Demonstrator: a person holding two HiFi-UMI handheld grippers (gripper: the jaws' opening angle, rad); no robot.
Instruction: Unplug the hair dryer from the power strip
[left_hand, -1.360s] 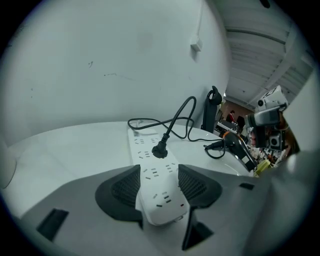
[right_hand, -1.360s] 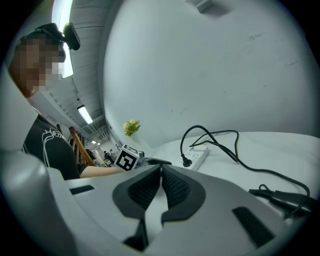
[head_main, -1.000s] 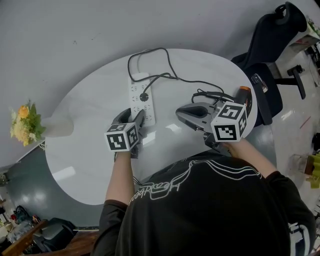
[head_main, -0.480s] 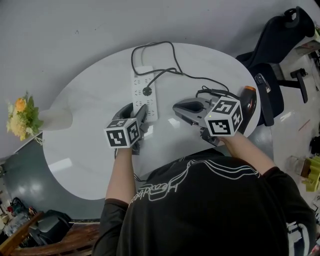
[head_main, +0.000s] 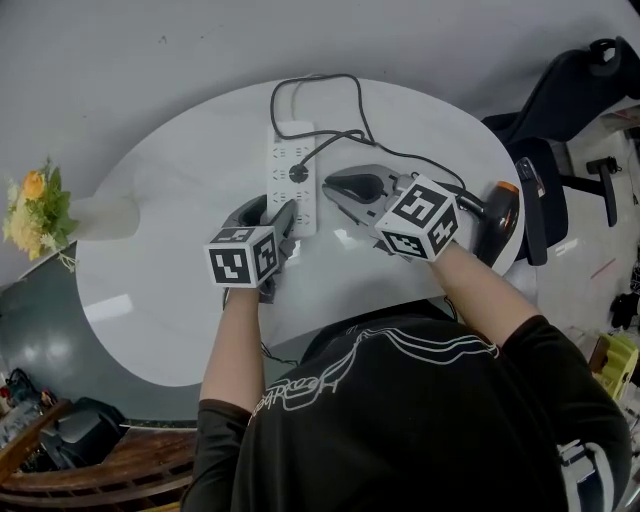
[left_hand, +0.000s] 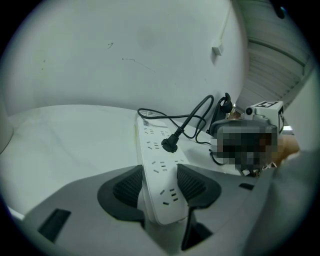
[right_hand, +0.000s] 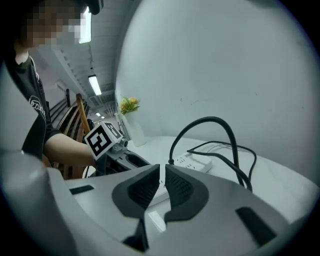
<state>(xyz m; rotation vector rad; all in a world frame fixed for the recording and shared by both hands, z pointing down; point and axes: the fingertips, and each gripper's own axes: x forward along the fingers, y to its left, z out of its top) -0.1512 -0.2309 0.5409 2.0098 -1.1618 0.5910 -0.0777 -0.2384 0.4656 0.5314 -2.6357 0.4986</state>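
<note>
A white power strip (head_main: 296, 170) lies on the round white table (head_main: 160, 280), and a black plug (head_main: 298, 173) sits in one of its middle sockets. The plug's cord (head_main: 385, 150) runs right to the black and orange hair dryer (head_main: 497, 215) at the table's right edge. My left gripper (head_main: 272, 218) is shut on the near end of the power strip (left_hand: 159, 165), one pad on each side, with the plug (left_hand: 169, 145) just beyond. My right gripper (head_main: 335, 184) hovers just right of the plug, its jaws (right_hand: 162, 177) shut with nothing between them. The strip (right_hand: 192, 162) and cord (right_hand: 220, 125) lie ahead of it.
A white vase (head_main: 100, 215) of yellow flowers (head_main: 35, 210) stands at the table's left edge. A black office chair (head_main: 570, 110) is past the right side. A second black cord (head_main: 310, 85) loops off the strip's far end.
My right gripper has moved left across the table, from beside the hair dryer to just right of the plug. The left gripper has stayed on the strip's near end.
</note>
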